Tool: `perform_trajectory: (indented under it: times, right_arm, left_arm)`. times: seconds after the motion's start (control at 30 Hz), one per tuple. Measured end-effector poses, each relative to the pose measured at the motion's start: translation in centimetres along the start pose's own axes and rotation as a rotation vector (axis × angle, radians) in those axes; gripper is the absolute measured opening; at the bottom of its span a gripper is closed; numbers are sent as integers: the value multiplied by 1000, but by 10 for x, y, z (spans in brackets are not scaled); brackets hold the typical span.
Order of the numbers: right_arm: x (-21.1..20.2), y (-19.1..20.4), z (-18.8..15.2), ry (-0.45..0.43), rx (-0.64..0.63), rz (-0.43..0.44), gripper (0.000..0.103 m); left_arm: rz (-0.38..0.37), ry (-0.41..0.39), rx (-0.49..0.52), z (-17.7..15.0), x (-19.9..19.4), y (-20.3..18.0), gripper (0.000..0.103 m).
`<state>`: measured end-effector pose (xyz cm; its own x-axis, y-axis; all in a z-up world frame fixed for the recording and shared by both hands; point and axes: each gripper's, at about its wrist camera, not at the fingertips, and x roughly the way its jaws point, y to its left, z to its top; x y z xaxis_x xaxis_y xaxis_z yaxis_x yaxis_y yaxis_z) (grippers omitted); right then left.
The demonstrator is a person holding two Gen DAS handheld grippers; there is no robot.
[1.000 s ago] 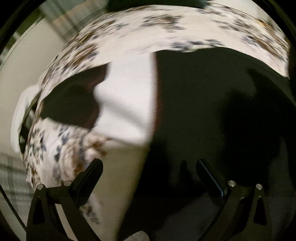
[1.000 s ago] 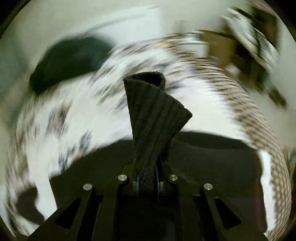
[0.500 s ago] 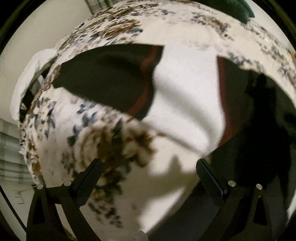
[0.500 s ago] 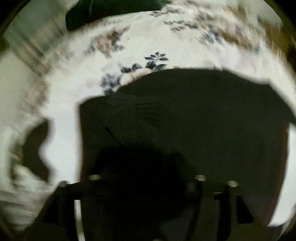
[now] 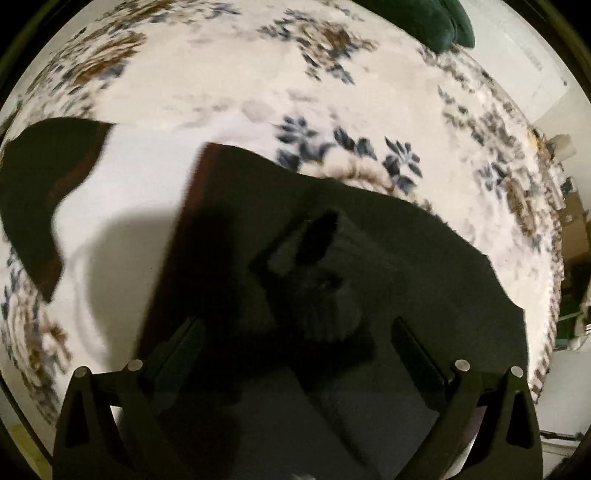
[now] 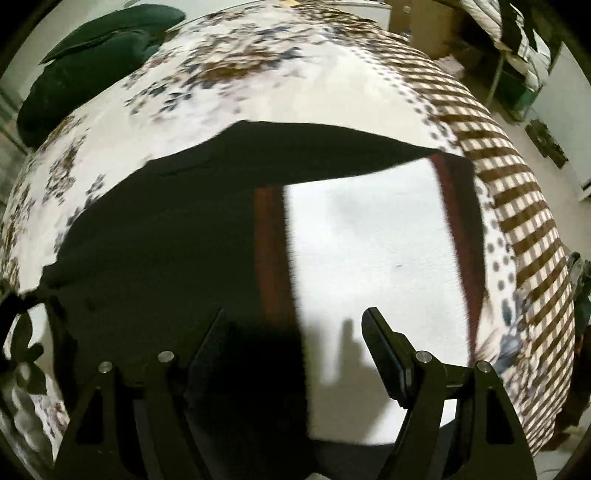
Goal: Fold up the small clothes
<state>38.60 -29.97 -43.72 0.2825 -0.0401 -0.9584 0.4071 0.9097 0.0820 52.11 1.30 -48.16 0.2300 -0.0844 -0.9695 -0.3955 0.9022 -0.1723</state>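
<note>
A small garment with a white body [image 6: 369, 251], dark red stripes [image 6: 273, 251] and black sleeves [image 6: 166, 229] lies flat on a flowered bedspread [image 6: 258, 85]. In the left wrist view a black sleeve [image 5: 388, 258] lies folded over, its ribbed cuff [image 5: 317, 266] resting on top, with the white body [image 5: 129, 192] to the left. My left gripper [image 5: 295, 343] is open and empty just above the folded sleeve. My right gripper [image 6: 295, 332] is open and empty above the line between black sleeve and white body.
A dark green pillow [image 6: 92, 59] lies at the far end of the bed; it also shows in the left wrist view [image 5: 417, 18]. The bedspread's brown checked border [image 6: 517, 206] marks the bed's right edge, with boxes and a rack [image 6: 517, 55] beyond.
My right gripper let go of the black ribbed cuff, which now lies on the folded sleeve, and opened. Both grippers swung across the garment.
</note>
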Motion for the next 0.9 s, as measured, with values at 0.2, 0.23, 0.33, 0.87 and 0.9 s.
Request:
perform_trajectory:
  times: [0.2,0.23,0.33,0.87,0.9]
  right_arm:
    - [3,-19,28,55,-2,13,77]
    - [1,-19,27,59,-10,12,77]
    - [5,-21,28,68,-30,16,77]
    - [22,12,24,42,-175,-151,77]
    - [28,12,24,62,-175,-153,77]
  left_arm:
    - [-34,-64,4,-4,1,18,8]
    - [-40,-86,-2,-8,-10,27,8]
    - [-16,-118,-10,-18,-25,48,8]
    - [111,-225,206,-40,-38,31,99]
    - [125,-220,215,-40,-37,31,99]
